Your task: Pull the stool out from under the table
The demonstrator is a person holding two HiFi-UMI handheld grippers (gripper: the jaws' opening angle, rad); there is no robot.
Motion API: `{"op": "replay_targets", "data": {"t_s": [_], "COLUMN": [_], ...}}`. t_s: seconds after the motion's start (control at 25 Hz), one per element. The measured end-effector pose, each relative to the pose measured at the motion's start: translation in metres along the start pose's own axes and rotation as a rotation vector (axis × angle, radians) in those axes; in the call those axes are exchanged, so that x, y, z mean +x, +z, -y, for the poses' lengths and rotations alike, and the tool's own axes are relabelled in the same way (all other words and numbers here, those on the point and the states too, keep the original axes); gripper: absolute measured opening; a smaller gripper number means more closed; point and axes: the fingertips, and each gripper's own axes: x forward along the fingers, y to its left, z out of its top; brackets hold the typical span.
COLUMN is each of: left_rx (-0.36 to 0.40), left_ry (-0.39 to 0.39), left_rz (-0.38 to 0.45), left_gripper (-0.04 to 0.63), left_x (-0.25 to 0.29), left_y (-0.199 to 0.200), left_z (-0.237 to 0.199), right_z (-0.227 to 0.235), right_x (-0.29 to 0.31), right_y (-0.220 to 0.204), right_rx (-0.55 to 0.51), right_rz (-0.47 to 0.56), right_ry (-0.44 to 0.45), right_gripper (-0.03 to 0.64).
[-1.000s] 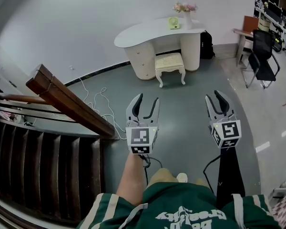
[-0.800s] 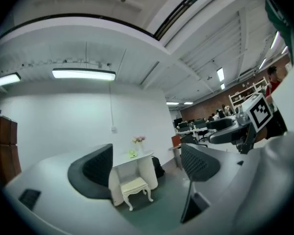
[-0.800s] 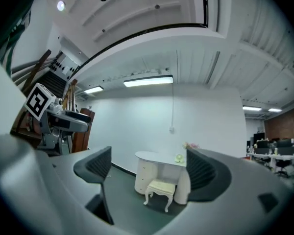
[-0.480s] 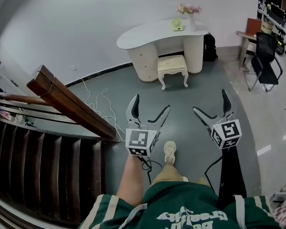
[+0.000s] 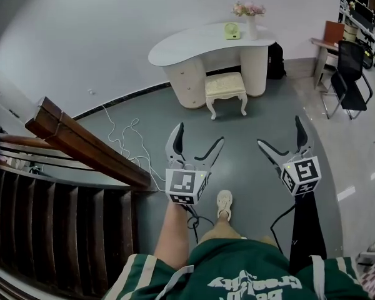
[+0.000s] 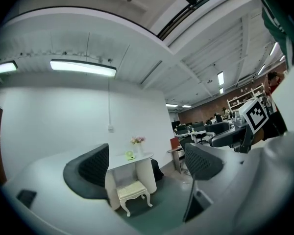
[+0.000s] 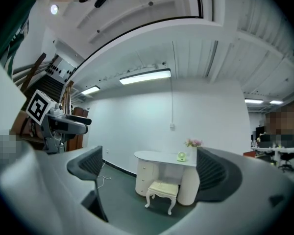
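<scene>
Left hand-held gripper (image 5: 199, 136) and right hand-held gripper (image 5: 280, 133) have spread wide, empty, well short of the stool (image 5: 225, 85) half under the surface (image 5: 187, 42).

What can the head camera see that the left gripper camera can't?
Only the head view shows the wooden stair rail, the dark steps and a shoe. Only the left gripper view shows the ceiling light. Both show the white table, the stool tucked partly under it, and the flowers on top.
</scene>
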Motion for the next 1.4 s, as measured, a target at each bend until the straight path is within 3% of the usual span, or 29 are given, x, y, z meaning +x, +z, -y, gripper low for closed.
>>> {"op": "replay_targets", "data": {"t_s": [0.16, 0.44, 0.6, 0.72, 1.4], "left_rx": [-0.016, -0.027, 0.019, -0.004, -0.037], "left_ry": [-0.011, -0.002, 0.029, 0.018, -0.031], "left_rz": [-0.003, 0.006, 0.007, 0.008, 0.013], "left_gripper": [0.471, 0.471, 0.471, 0.471, 0.471], "left_x": [0.041, 0.108, 0.148, 0.177, 0.279], "left_y": [-0.009, -0.022, -0.028, -0.034, -0.068], "left_z": [-0.03, -0.089, -0.129, -0.151, -0.223], "right_z": [0.017, 0.034, 0.047, 0.055, 0.083], "right_x": [0.043, 0.124, 0.169, 0.201, 0.31], "right_y": [0.0, -0.008, -0.01, -0.014, -0.036], "right_rx": [-0.041, -0.039, -0.03, -0.028, 0.025], "right_rz": [-0.003, -0.019, -0.029, -0.039, -0.062], "right_ry": [-0.029, -0.031, -0.05, -0.059, -0.097], "right_gripper": [0.597, 0.592, 0.588, 0.578, 0.561]}}
